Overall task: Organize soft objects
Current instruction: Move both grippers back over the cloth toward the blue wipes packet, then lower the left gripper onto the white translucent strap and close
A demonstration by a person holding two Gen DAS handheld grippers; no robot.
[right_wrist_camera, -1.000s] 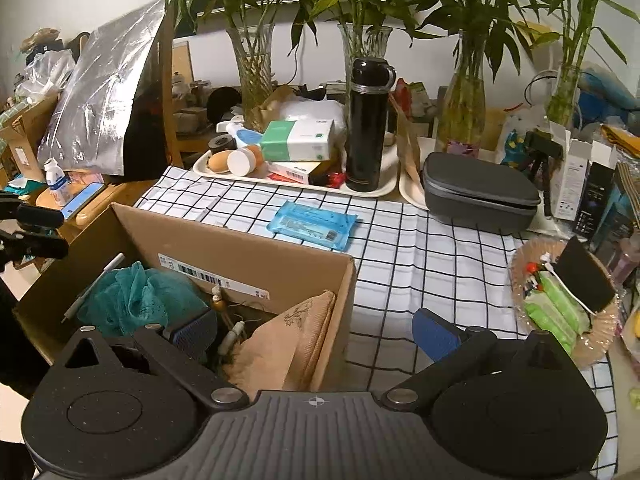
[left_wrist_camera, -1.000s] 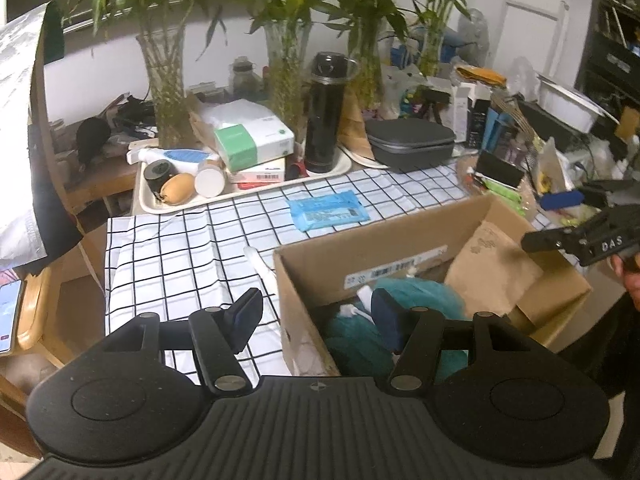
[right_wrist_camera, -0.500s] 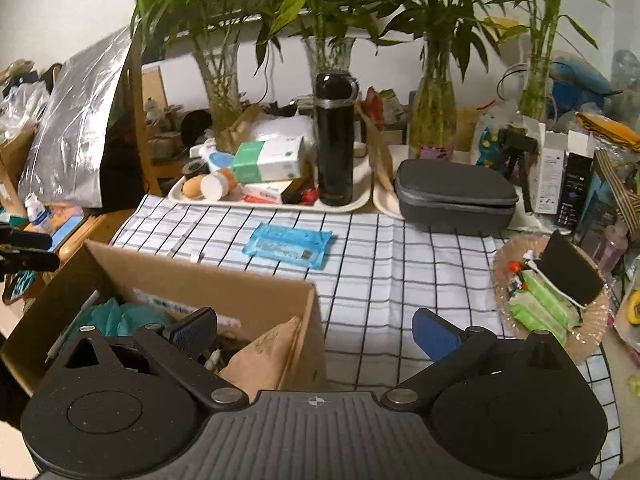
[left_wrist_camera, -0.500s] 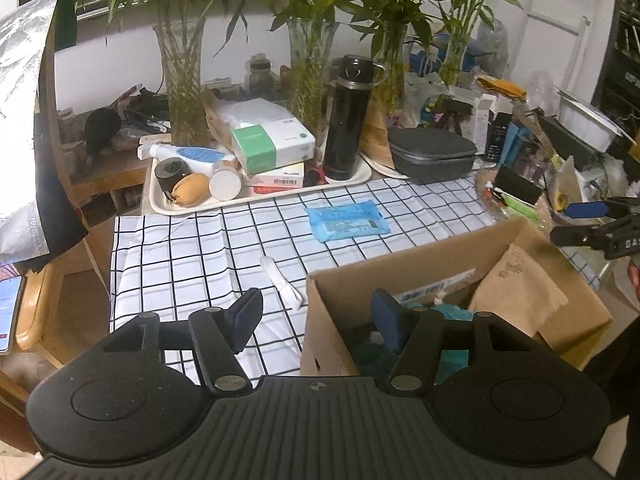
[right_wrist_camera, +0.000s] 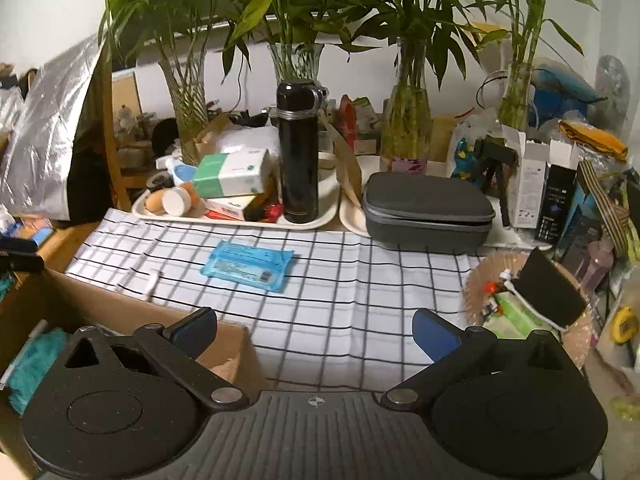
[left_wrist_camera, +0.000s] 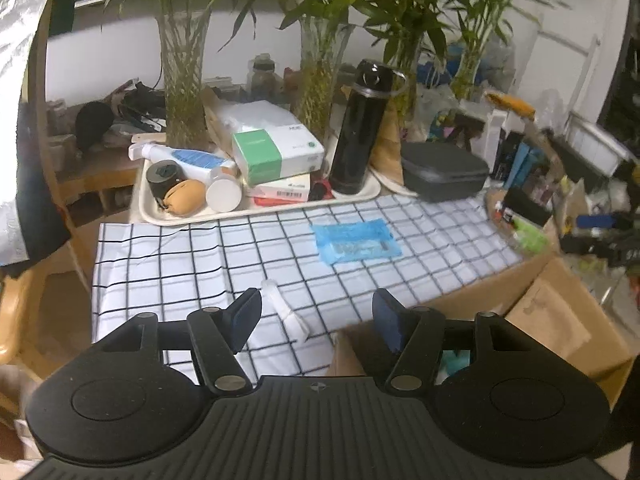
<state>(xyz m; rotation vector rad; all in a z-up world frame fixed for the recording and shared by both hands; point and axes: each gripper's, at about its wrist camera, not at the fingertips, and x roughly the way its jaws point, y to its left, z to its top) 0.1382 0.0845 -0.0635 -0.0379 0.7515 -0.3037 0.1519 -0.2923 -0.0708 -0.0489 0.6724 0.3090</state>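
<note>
A blue pack of wet wipes [left_wrist_camera: 357, 242] lies on the checked tablecloth [left_wrist_camera: 180, 264]; it also shows in the right wrist view [right_wrist_camera: 248, 265]. A cardboard box [left_wrist_camera: 560, 312] at the table's front edge holds a teal mesh sponge [right_wrist_camera: 30, 364] and a tan cloth [left_wrist_camera: 548, 320]. My left gripper [left_wrist_camera: 316, 316] is open and empty above the box's left corner. My right gripper [right_wrist_camera: 316, 332] is open and empty above the box's right corner [right_wrist_camera: 224, 344]. A small white tube [left_wrist_camera: 284, 314] lies on the cloth just ahead of the left fingers.
A tray [right_wrist_camera: 236, 222] at the back holds a black flask [right_wrist_camera: 298, 152], a green-and-white box [right_wrist_camera: 232, 172] and small jars. A grey zip case [right_wrist_camera: 428, 210] sits to its right. Glass vases with bamboo [right_wrist_camera: 406, 120] line the back. A wicker dish [right_wrist_camera: 532, 300] of clutter stands at right.
Both grippers have pulled back and risen away from the box, so it has slid down and out of both views. Both stay open and empty.
</note>
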